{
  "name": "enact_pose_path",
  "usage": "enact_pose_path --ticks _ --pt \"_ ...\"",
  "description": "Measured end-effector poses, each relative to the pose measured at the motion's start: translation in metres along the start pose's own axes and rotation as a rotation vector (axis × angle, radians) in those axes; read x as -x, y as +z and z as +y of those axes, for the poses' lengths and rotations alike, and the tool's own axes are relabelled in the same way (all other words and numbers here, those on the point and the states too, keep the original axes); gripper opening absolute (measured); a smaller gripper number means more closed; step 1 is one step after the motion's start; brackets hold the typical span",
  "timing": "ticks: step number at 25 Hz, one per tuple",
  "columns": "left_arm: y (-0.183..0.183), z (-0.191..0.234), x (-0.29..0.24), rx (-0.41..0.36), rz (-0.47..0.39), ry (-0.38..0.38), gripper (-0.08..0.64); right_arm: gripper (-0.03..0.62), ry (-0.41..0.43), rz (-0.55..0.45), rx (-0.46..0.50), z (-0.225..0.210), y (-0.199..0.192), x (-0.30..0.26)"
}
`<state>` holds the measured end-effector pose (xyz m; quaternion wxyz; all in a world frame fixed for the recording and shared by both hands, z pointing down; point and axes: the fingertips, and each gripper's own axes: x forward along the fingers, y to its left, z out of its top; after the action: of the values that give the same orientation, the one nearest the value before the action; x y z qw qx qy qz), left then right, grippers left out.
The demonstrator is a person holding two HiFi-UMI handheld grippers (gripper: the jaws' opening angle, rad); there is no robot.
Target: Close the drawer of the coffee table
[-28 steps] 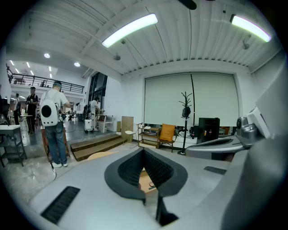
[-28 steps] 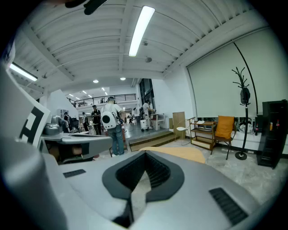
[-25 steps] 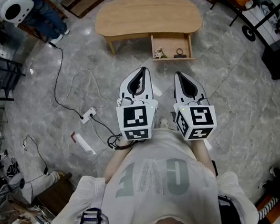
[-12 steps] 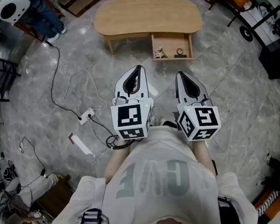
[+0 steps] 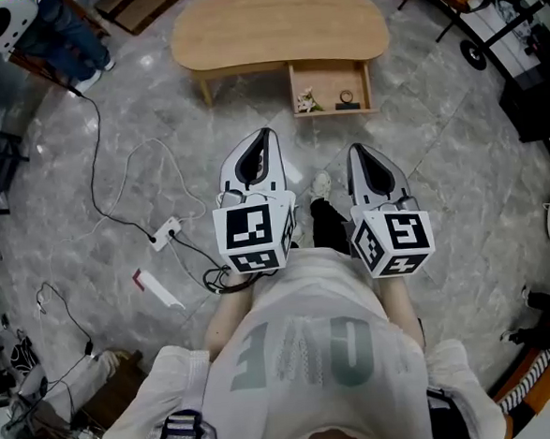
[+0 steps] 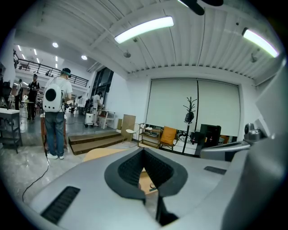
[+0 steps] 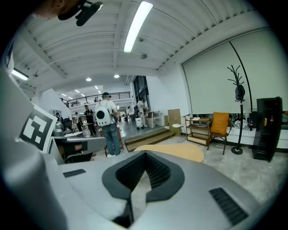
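Observation:
The light wooden coffee table [image 5: 279, 31] stands at the top of the head view. Its drawer [image 5: 332, 90] hangs pulled out on the front right, with a few small items inside. My left gripper [image 5: 263, 134] and right gripper [image 5: 354, 148] are held side by side over the floor, well short of the drawer, both pointing at the table. Both are shut with nothing between the jaws. In the left gripper view the left gripper [image 6: 144, 150] shows the table top [image 6: 101, 153] behind it. In the right gripper view the right gripper [image 7: 145, 153] points at the table [image 7: 180, 152].
A white power strip [image 5: 168, 233] with black and white cables lies on the marble floor at the left. A person [image 5: 65, 31] stands at the top left. A black cabinet [image 5: 534, 102] is at the right. My own shoe [image 5: 320, 184] shows between the grippers.
I have stepped forward: a shoe and dark trouser leg now show between the grippers. The left gripper has drifted a little to the left. Both grippers have stayed shut.

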<state>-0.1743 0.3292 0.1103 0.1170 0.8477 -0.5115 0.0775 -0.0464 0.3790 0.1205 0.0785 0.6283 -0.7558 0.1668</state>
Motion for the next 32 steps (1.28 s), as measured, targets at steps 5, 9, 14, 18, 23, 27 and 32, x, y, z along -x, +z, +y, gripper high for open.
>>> enact_pose_path --ticks 5,9,14,18,23,27,32 --pt "0.006 0.002 -0.033 -0.017 0.012 0.015 0.009 0.006 0.003 -0.018 -0.003 -0.022 0.013 -0.030" --pt "0.011 0.004 -0.075 -0.044 0.030 0.022 0.009 0.006 0.027 -0.014 -0.013 -0.046 0.023 -0.072" --pt "0.032 0.006 -0.147 -0.082 0.032 0.036 0.008 0.006 0.041 -0.020 -0.013 -0.087 0.050 -0.136" --pt "0.050 0.010 -0.208 -0.071 0.037 0.060 0.008 0.006 0.052 -0.010 -0.015 -0.125 0.071 -0.182" --pt "0.073 0.014 -0.276 -0.071 0.040 0.089 0.008 0.006 0.082 0.011 0.017 -0.166 0.098 -0.235" --pt "0.085 0.020 -0.303 -0.056 0.027 0.127 0.008 0.006 0.139 0.013 0.038 -0.178 0.114 -0.266" --pt "0.098 0.034 -0.323 -0.053 0.010 0.141 0.008 0.006 0.165 -0.018 0.076 -0.172 0.136 -0.296"
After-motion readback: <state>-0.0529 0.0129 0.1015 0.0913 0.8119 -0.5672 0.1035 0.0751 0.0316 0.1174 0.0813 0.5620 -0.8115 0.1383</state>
